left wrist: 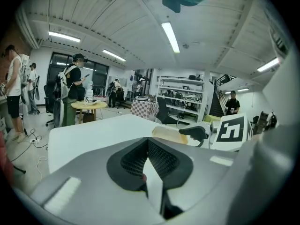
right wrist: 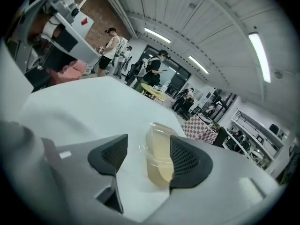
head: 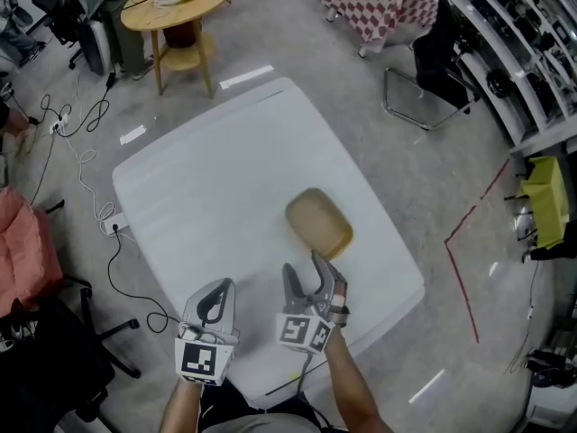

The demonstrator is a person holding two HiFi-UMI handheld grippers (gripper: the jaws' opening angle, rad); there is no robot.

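Observation:
A tan, translucent lidded box lies on the white table, right of its middle. My right gripper hovers just short of the box's near end, open and holding nothing. In the right gripper view the box shows ahead between the two dark pads, nearer the right pad. My left gripper hangs over the table's near edge, left of the right one, shut with nothing in it. In the left gripper view its pads meet in a point, and the box lies beyond to the right.
A round wooden side table stands beyond the far left corner. A checkered-cloth table, a black chair and shelving are at the far right. Cables trail on the floor at left. Several people stand far off.

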